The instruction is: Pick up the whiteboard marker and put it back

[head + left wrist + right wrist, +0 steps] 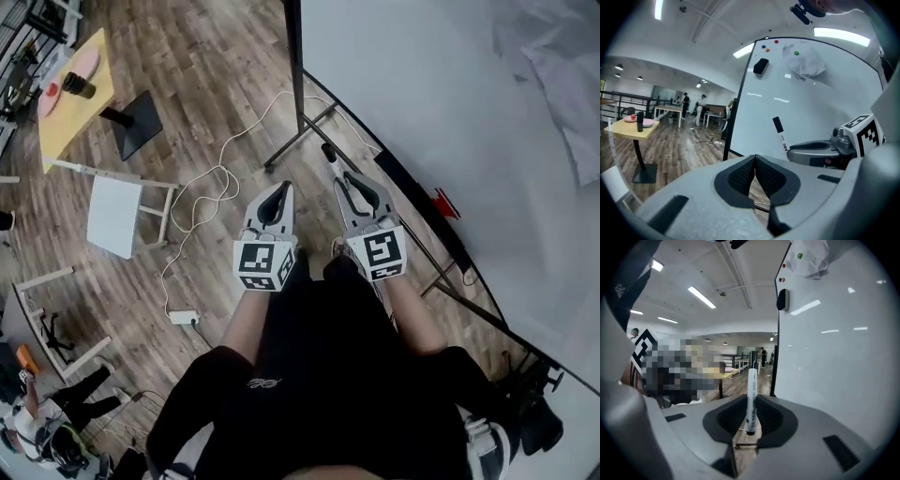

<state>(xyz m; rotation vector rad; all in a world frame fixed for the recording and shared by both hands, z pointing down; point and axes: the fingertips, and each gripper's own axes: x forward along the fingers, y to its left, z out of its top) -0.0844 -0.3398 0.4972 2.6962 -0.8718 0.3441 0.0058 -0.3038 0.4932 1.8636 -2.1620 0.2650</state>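
Whiteboard marker (751, 399): white barrel, black cap on top. It stands upright between the jaws of the right gripper (347, 180), clamped near its lower end. In the left gripper view the marker (780, 136) leans slightly and shows against the board face.
Right gripper: jaws partly closed, pads pressing on the marker barrel from both sides.
Left gripper (754, 158): jaws together, tips touching, nothing between them. It is held just beside the right gripper, at about the same height.
Whiteboard (834, 357): large, on a black stand, to the right of both grippers. The marker is near the board face but clear of it.
On the board: black eraser (761, 66) near the upper left corner, crumpled white sheet (805, 63) pinned beside it.
Floor (216, 84): wood planks, with a white cable (202, 197) looping to a power strip (184, 317).
Background: yellow table (98, 98) well apart at left, carrying a pink plate (75, 67) and a dark cup (79, 87).
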